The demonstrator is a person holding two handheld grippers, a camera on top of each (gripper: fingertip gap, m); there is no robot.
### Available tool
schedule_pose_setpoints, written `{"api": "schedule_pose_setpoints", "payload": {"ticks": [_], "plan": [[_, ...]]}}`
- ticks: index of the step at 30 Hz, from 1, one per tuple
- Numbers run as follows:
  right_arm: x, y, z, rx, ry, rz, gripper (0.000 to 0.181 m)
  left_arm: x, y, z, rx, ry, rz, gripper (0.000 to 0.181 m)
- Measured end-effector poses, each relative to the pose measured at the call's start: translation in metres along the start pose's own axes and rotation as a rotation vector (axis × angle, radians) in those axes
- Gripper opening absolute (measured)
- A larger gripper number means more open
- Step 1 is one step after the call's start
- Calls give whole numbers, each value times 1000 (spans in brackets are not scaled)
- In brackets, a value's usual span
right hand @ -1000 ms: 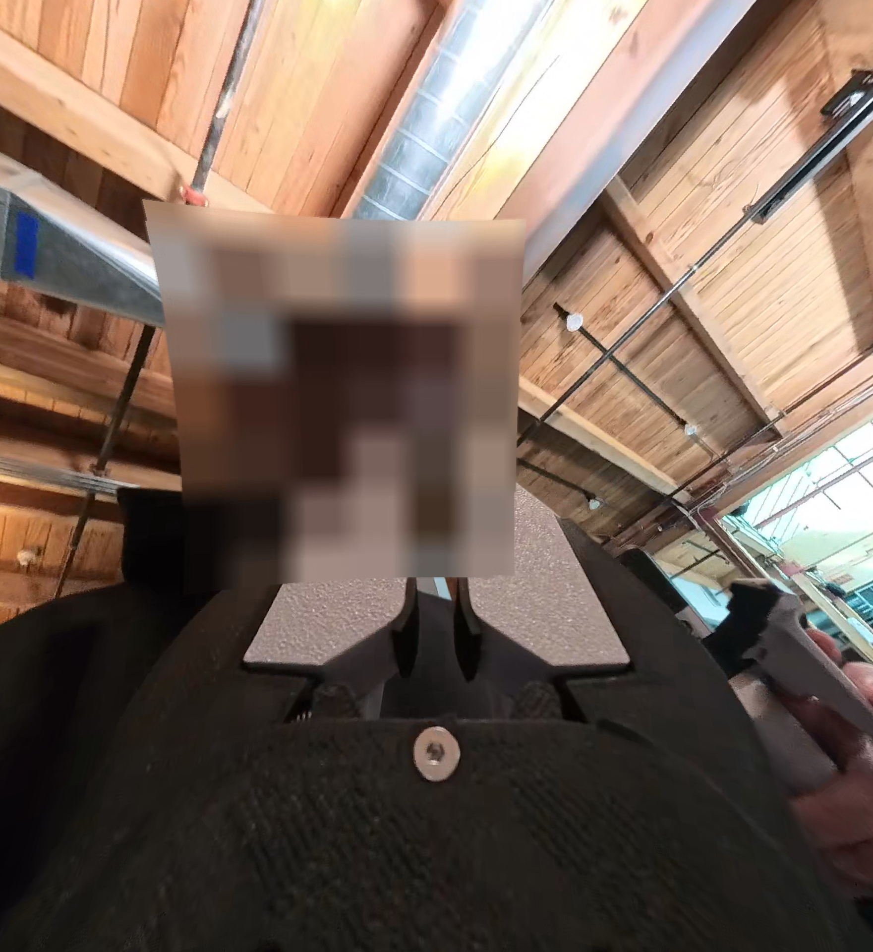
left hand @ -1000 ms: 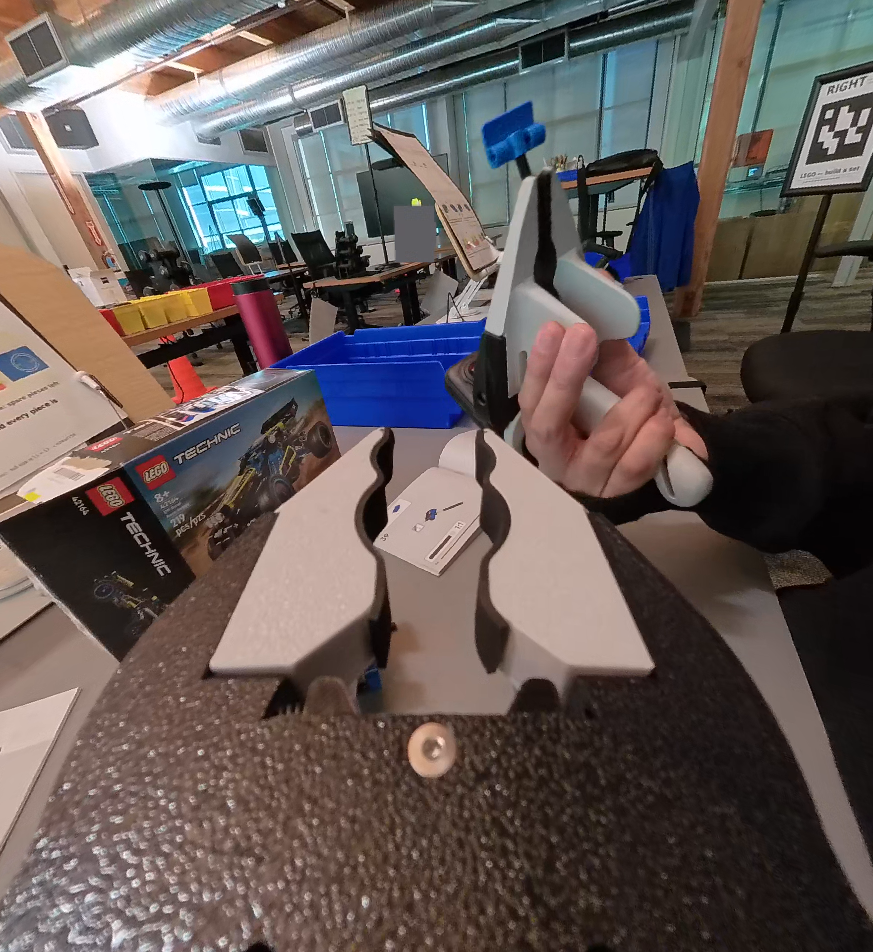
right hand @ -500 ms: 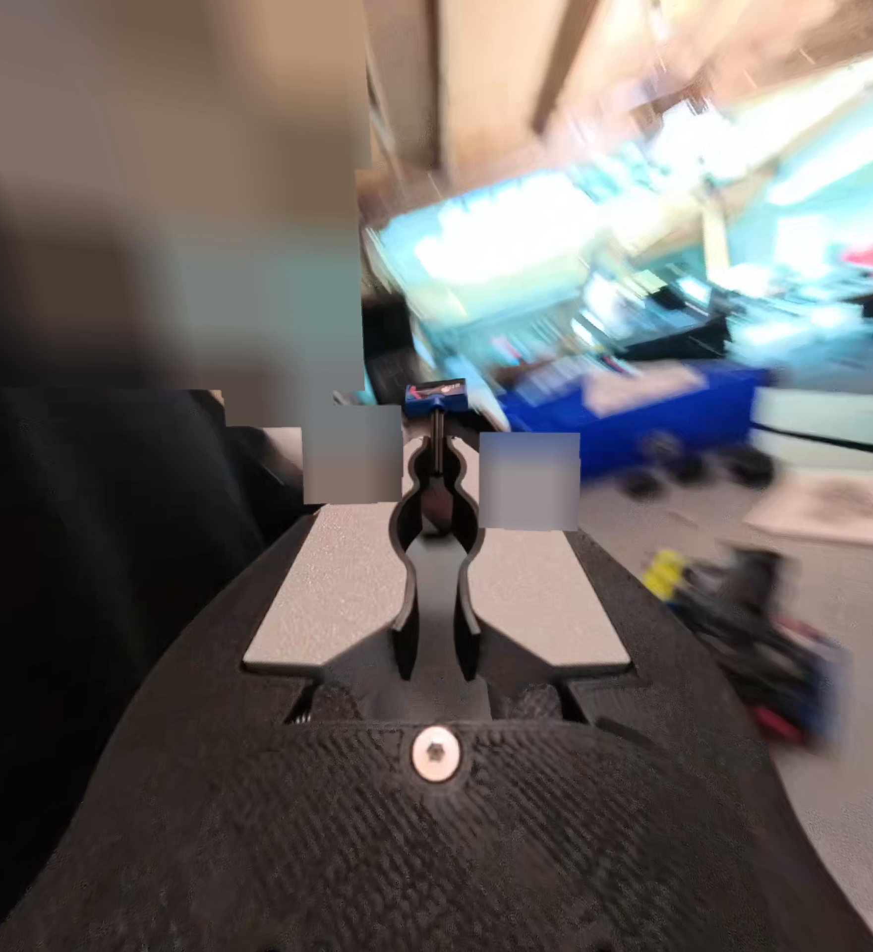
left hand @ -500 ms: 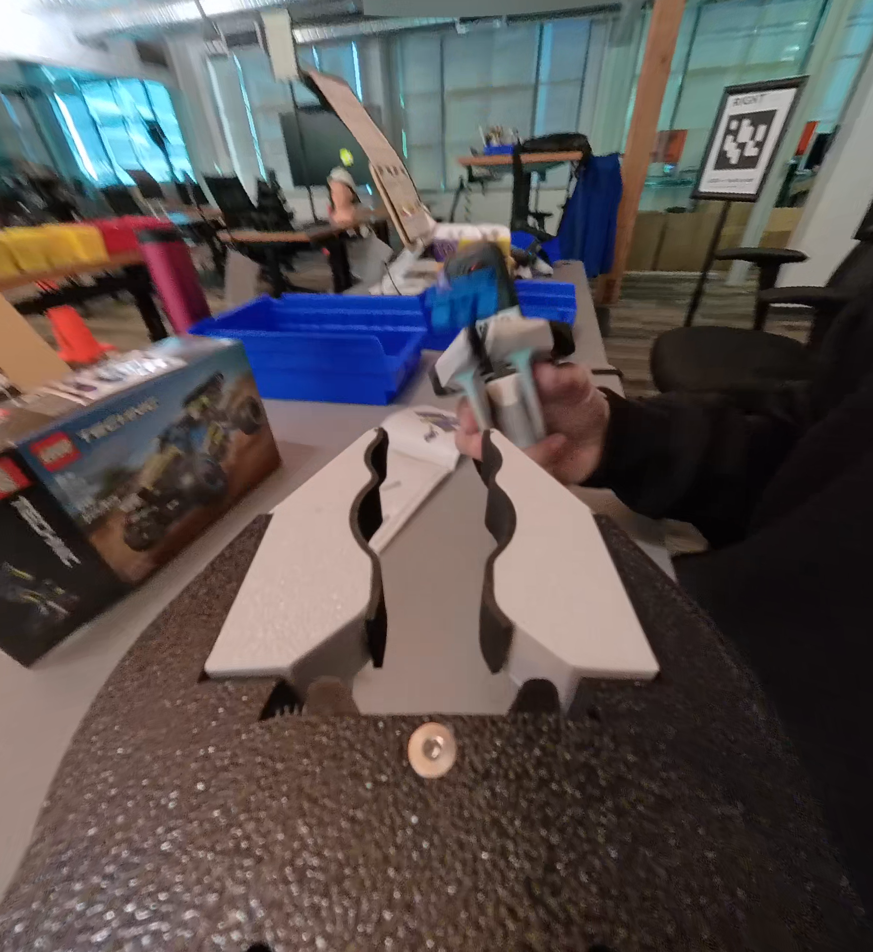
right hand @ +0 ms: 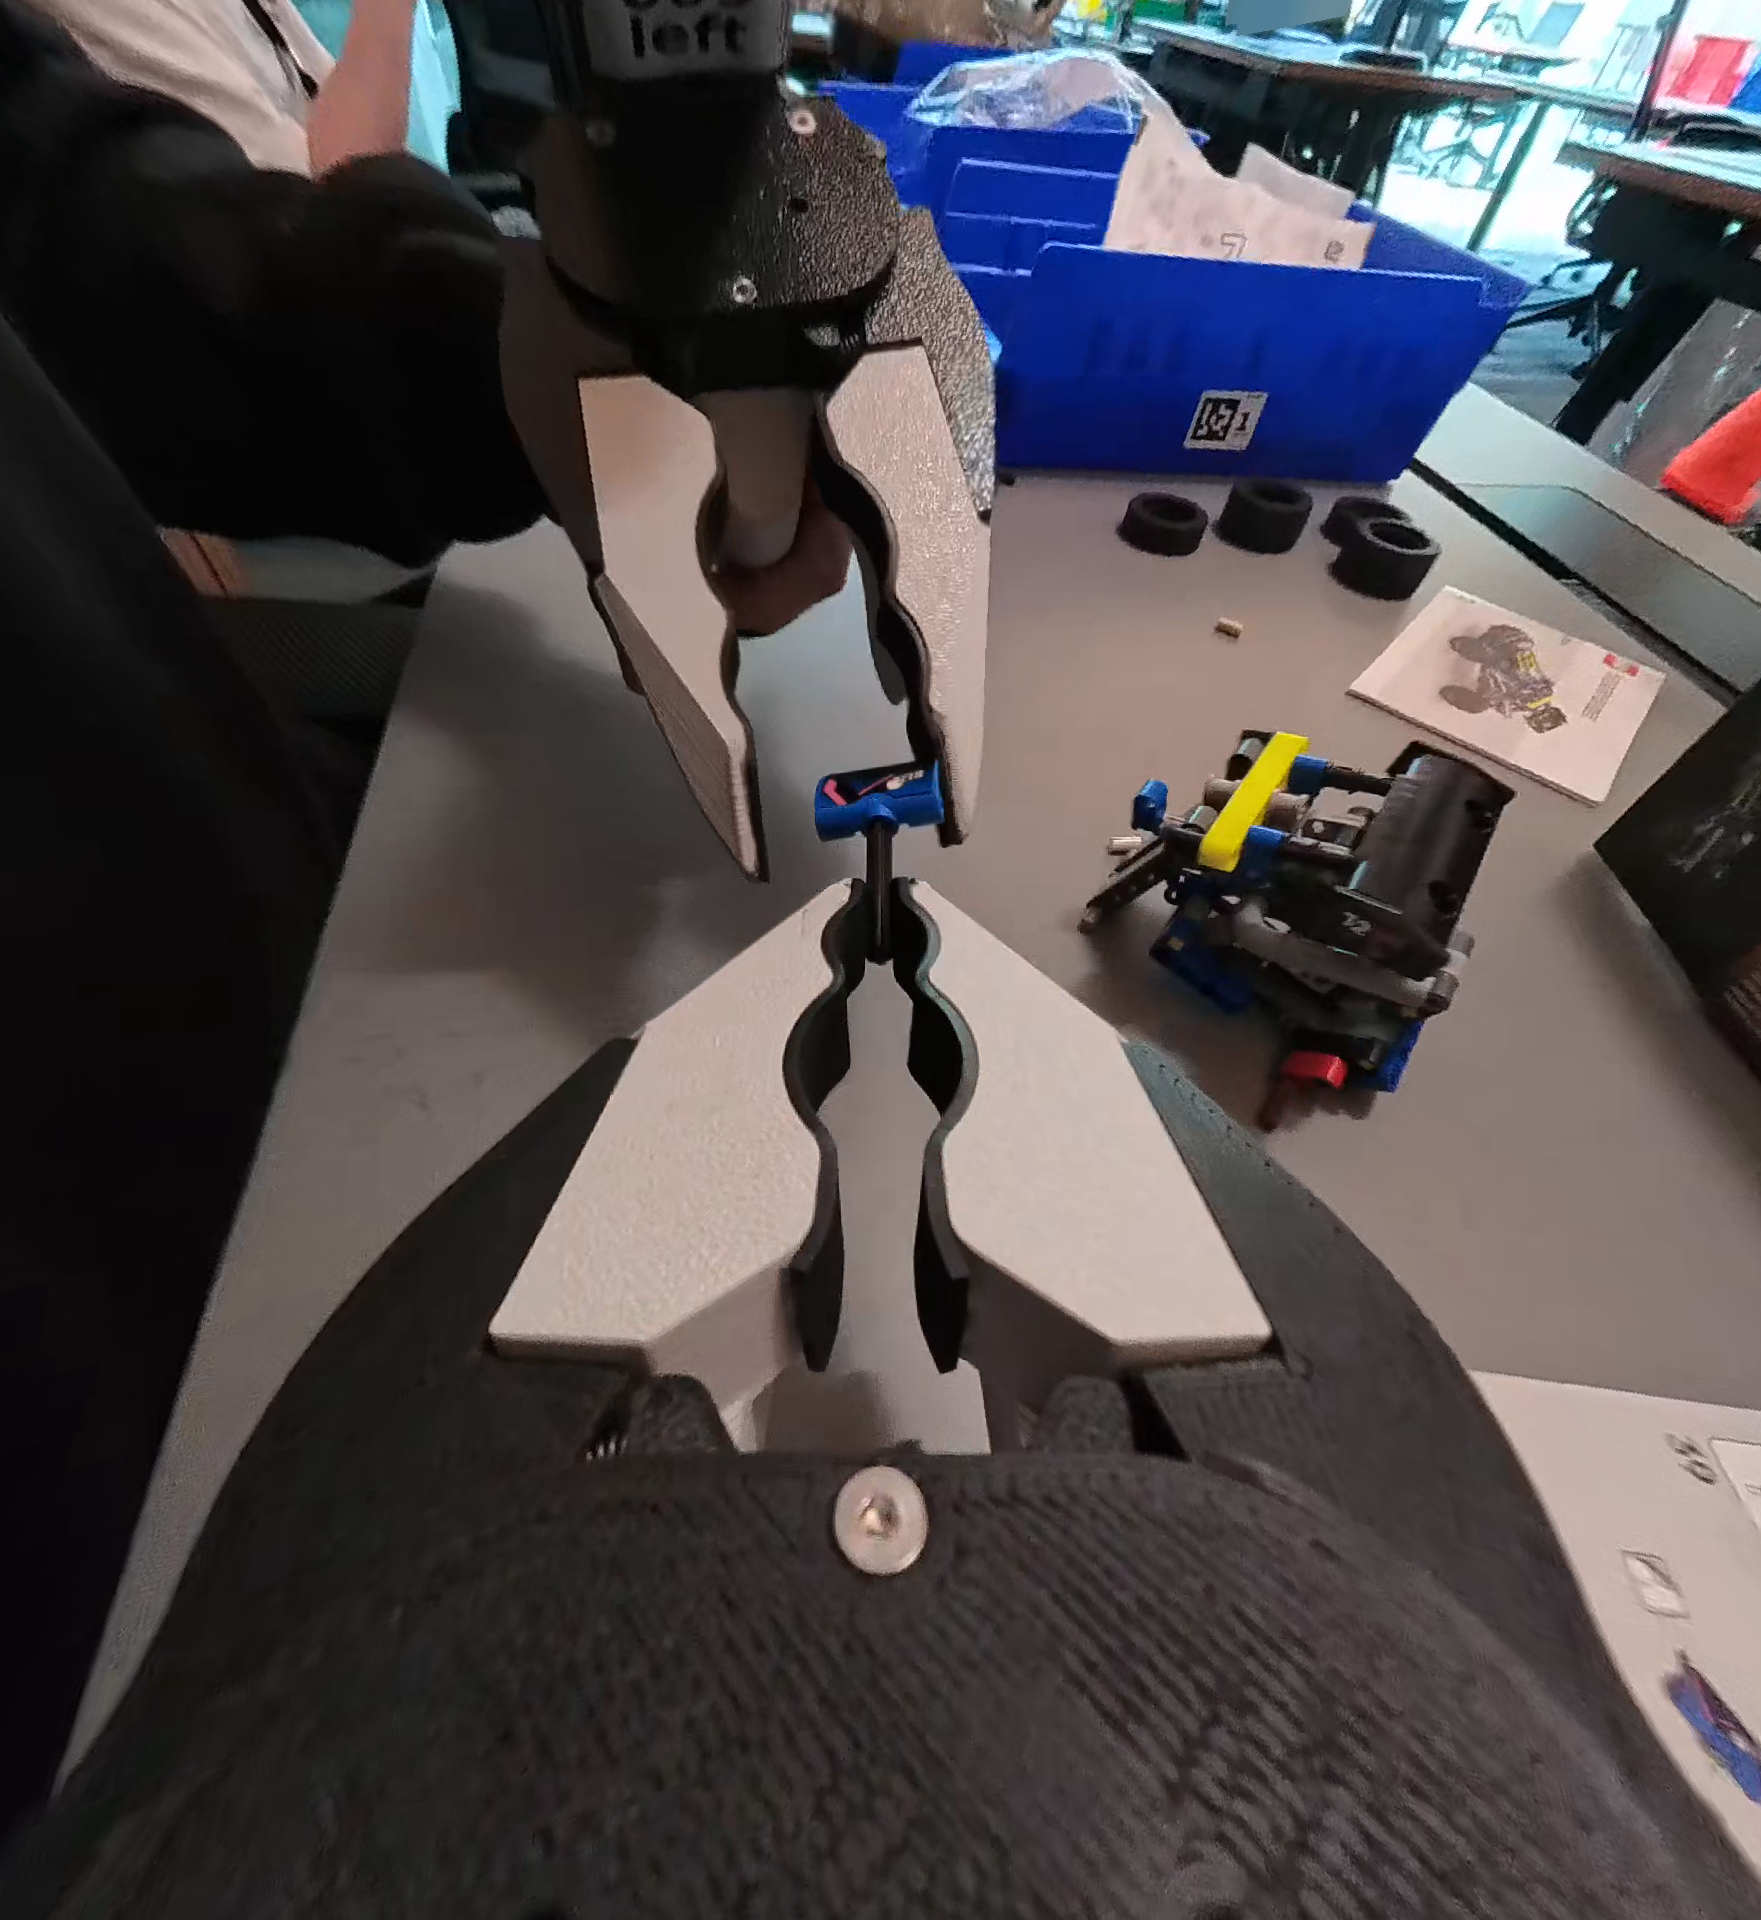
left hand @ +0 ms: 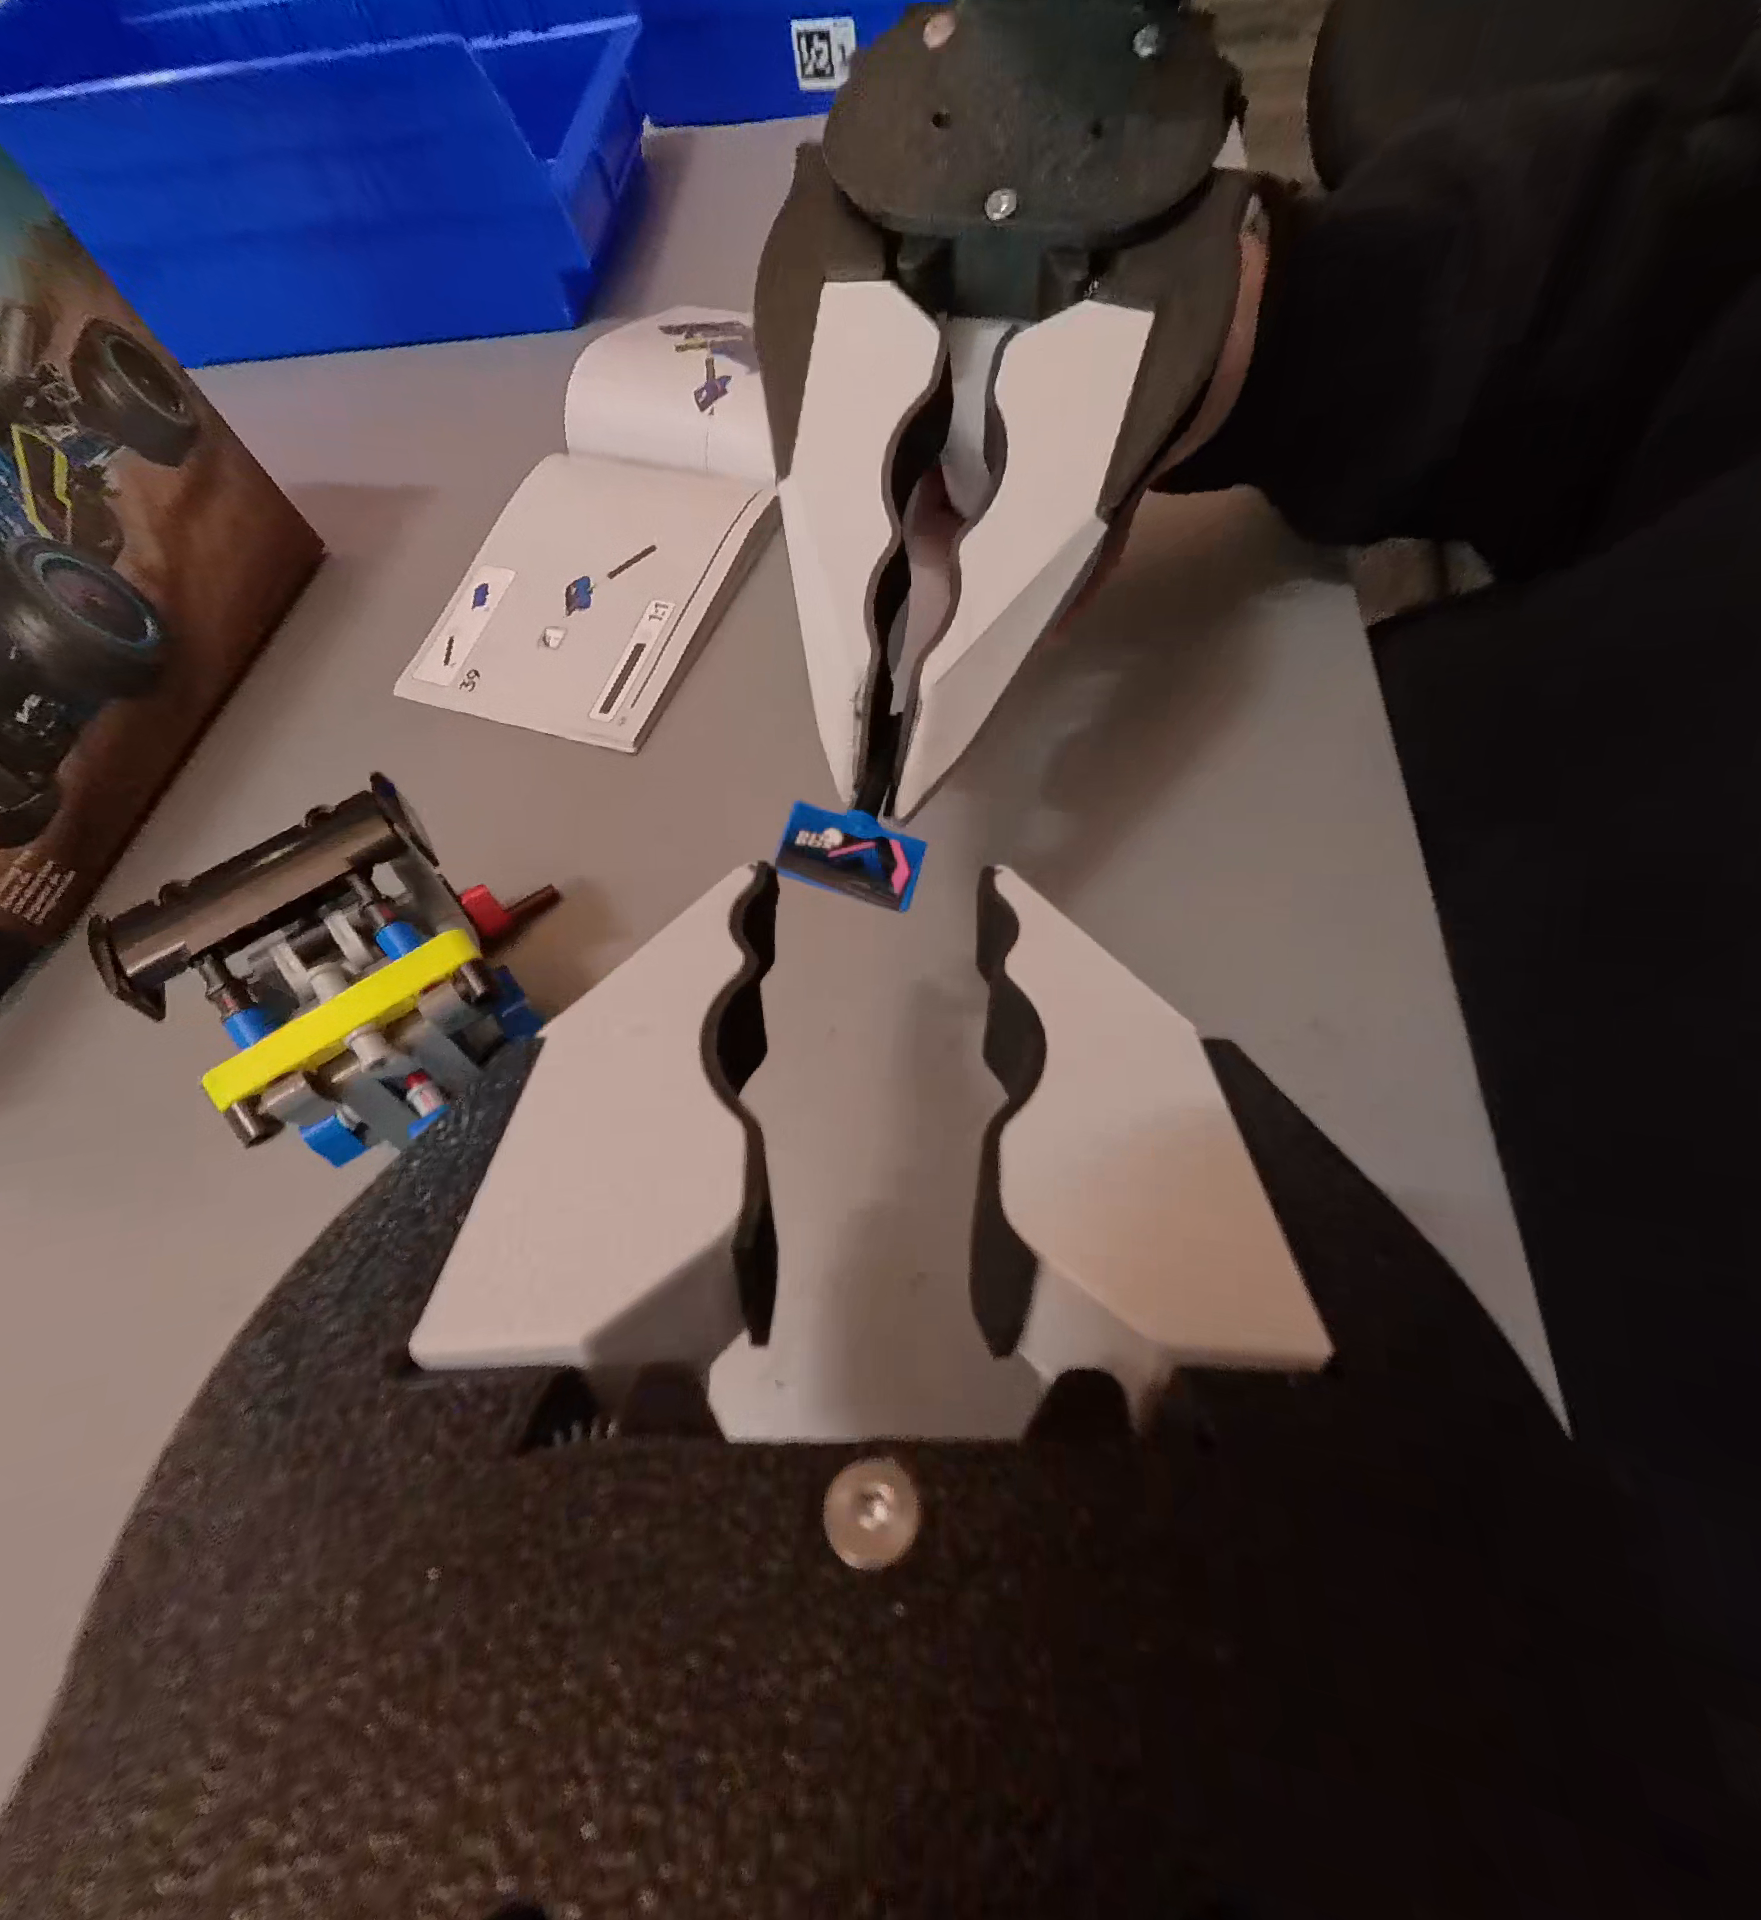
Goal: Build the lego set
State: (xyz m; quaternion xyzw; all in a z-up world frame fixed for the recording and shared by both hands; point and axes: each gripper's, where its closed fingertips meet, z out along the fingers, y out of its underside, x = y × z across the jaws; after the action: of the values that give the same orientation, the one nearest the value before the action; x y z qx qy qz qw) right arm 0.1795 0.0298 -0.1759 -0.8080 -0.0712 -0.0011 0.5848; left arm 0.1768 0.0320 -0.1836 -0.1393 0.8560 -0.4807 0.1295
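My right gripper (right hand: 881, 899) is shut on a thin black axle (right hand: 878, 862) that carries a small blue stickered Lego piece (right hand: 876, 805) at its far end. My left gripper (left hand: 871, 883) is open, and the blue piece (left hand: 850, 857) hangs just at its fingertips, above the grey table. In the right wrist view the left gripper (right hand: 850, 844) reaches in from above with the piece between its fingertips. In the left wrist view the right gripper (left hand: 874, 808) points down towards me. The partly built Lego assembly (left hand: 336, 997) lies on the table at the left and also shows in the right wrist view (right hand: 1302, 894).
An open instruction booklet (left hand: 585, 592), the Lego box (left hand: 55, 582) and blue bins (left hand: 315, 177) lie beyond the assembly. The right wrist view shows several black tyres (right hand: 1271, 520), a leaflet (right hand: 1499, 691), a blue bin (right hand: 1219, 343) and a dark sleeve at the left. Both grippers' tips are close together, under 4 cm apart.
Both grippers have swung down from pointing up and outward to facing each other over the table. The right gripper has brought the axle with the blue piece down to the left gripper's fingertips.
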Motion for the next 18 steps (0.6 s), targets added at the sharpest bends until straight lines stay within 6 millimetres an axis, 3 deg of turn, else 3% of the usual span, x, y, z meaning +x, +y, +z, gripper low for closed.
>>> {"api": "schedule_pose_setpoints", "payload": {"ticks": [4, 9, 12, 18], "plan": [[5, 3, -1, -29, 95, -164, 3, 4, 5, -5, 38, 123, -253, 29], [-6, 9, 8, -45, 81, -281, 3, 6, 0, -11, 169, 309, -600, 17], [-9, 10, 12, -65, 88, -335, 2, 6, 5, -9, 187, 340, -691, 5], [-13, 14, 16, -83, 106, -369, 3, 11, 13, -10, 165, 361, -720, 5]]}}
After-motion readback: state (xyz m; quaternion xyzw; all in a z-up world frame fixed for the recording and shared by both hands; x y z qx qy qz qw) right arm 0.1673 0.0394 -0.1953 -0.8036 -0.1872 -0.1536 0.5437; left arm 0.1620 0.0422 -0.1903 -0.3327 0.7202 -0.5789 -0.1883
